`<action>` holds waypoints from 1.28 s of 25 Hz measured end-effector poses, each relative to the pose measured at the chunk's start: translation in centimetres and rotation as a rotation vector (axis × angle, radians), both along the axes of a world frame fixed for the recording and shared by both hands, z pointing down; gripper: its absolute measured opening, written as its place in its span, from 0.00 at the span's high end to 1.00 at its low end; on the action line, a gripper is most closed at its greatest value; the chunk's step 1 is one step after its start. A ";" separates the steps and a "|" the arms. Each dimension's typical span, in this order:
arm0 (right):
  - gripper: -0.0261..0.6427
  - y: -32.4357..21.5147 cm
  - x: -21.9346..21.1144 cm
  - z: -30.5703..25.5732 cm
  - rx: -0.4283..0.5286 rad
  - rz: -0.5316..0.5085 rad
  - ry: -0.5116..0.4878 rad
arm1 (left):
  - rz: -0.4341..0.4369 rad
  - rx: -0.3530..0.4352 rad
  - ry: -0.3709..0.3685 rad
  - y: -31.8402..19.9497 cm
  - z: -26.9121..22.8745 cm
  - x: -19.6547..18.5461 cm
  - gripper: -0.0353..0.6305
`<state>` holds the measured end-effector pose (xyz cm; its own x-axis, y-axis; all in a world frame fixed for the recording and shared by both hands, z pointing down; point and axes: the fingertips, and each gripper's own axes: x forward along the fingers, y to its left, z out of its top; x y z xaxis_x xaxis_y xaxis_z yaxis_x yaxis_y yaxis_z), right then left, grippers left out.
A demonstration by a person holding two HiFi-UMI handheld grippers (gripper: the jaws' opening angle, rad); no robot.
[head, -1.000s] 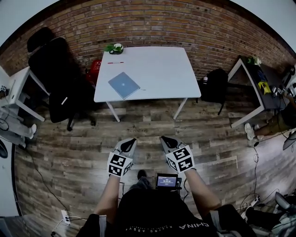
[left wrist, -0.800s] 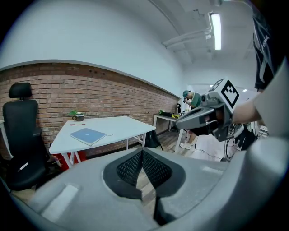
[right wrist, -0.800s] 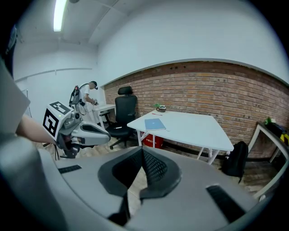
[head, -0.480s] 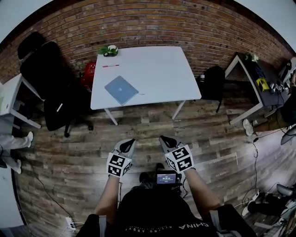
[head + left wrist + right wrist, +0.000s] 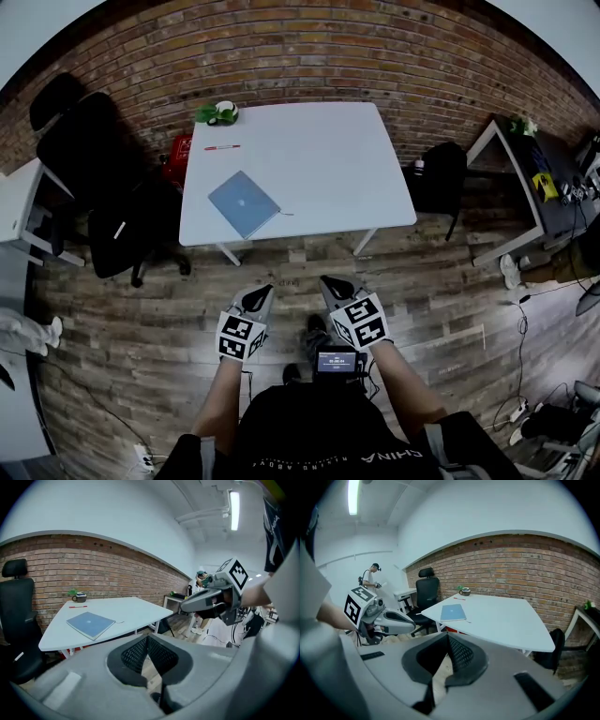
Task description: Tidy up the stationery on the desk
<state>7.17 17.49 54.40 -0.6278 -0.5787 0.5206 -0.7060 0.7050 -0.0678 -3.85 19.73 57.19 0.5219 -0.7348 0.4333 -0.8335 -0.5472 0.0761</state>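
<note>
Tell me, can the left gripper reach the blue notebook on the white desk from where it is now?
Probably not yet. The left gripper hangs over the wooden floor, well short of the white desk where the blue notebook lies. Nothing stands between them, so a step forward should do.

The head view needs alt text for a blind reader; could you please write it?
A person holds the left tool and right tool, both shut and empty, above a wood floor, short of a white desk. On it lie a blue notebook and red pen.
</note>
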 end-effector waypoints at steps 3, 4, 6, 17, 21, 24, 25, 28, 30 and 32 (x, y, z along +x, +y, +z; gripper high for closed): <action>0.95 -3.7 -0.1 -0.4 0.004 -0.025 -0.001 | -0.021 0.000 -0.003 -3.5 -0.3 0.0 0.94; 0.95 -4.9 -0.1 -0.6 0.005 -0.031 -0.002 | -0.027 0.001 -0.004 -4.7 -0.5 0.0 0.94; 0.95 -7.2 -0.1 -1.0 0.007 -0.041 -0.003 | -0.035 0.004 -0.004 -7.0 -0.9 0.2 0.94; 0.95 -15.6 1.3 -0.9 -0.007 -0.092 -0.014 | -0.088 -0.008 -0.017 -14.8 -1.1 1.8 0.94; 0.95 -17.2 1.3 -0.9 -0.010 -0.111 -0.018 | -0.103 -0.017 -0.025 -15.9 -1.0 1.7 0.94; 0.95 -18.0 0.9 -0.7 -0.015 -0.124 -0.015 | -0.115 -0.023 -0.032 -16.6 -0.8 1.0 0.94; 0.95 -18.3 0.7 -0.6 -0.018 -0.127 -0.013 | -0.121 -0.025 -0.033 -16.9 -0.7 0.7 0.94; 0.95 -19.5 0.1 -0.2 -0.026 -0.131 -0.004 | -0.130 -0.026 -0.033 -18.0 -0.5 -0.1 0.94; 0.95 -20.4 -0.4 0.1 -0.029 -0.125 0.000 | -0.129 -0.030 -0.034 -18.8 -0.1 -0.7 0.94; 0.95 -21.3 -0.9 0.3 -0.032 -0.116 0.002 | -0.123 -0.035 -0.036 -19.8 0.2 -1.4 0.94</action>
<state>6.24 -3.81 54.70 -0.6888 -0.4850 0.5389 -0.6197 0.7796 -0.0905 -5.21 -0.11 57.36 0.4130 -0.7763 0.4762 -0.8965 -0.4386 0.0624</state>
